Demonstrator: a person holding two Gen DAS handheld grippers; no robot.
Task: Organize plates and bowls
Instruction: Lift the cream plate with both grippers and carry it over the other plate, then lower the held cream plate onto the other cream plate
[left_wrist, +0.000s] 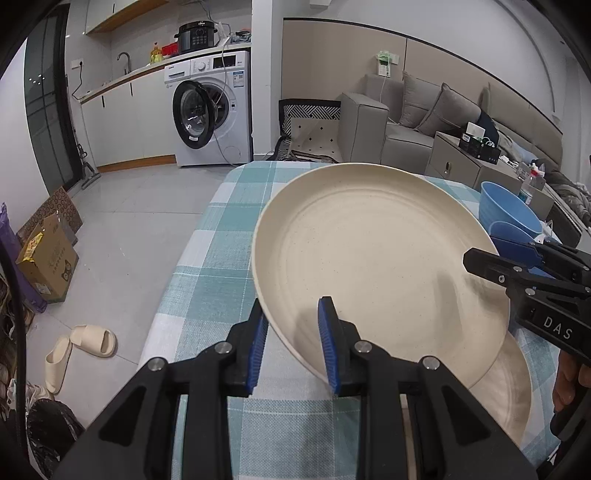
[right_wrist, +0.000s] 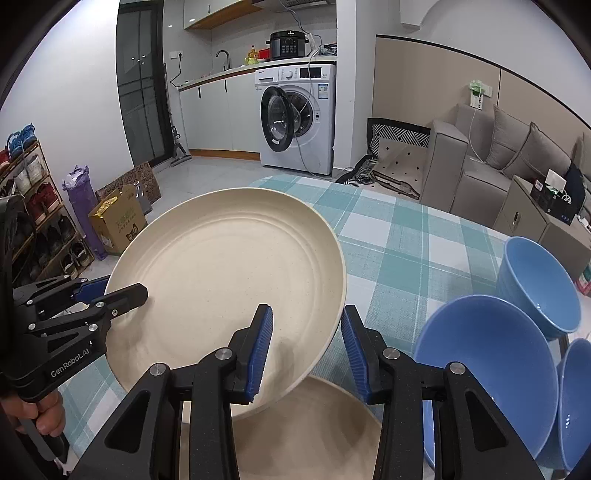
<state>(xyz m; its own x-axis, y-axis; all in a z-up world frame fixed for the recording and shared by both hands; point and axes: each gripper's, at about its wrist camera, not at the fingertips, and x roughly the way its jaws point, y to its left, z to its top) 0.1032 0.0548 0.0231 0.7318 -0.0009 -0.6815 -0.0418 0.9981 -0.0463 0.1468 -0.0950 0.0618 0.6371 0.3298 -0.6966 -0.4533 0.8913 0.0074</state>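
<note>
Slippers (left_wrist: 79, 352), cream-coloured, lie on the floor at far left of the left wrist view, with a cardboard box (left_wrist: 48, 264) beyond them. Further back stands a white washing machine (left_wrist: 212, 110), its door hanging open. Nearer, the surface (left_wrist: 221, 236) wears a teal-and-white checked cloth.

At the cloth's near left, the left tool (left_wrist: 295, 343) is clamped on the near rim of a cream plate (left_wrist: 373, 266), one blue pad over the rim and one under it. This plate is tilted and raised clear of the cloth, its far edge higher. Directly below it a second cream plate (left_wrist: 506, 387) lies flat on the surface, showing at the lifted plate's near right side.

In the right wrist view the right tool (right_wrist: 306, 350) grips the same lifted plate at its near right rim, pads on either side of the edge, so both tools hold the one plate from opposite sides. A person's hand (right_wrist: 35, 413) wraps the handle of the left tool at the lower left of that view.

Right of the plates sit blue bowls: a far bowl (right_wrist: 535, 284) tipped on its side, a near bowl (right_wrist: 491, 362) just beside it, and a third bowl (right_wrist: 576, 402) at the right edge. A grey sofa (right_wrist: 491, 162) stands beyond the surface.
</note>
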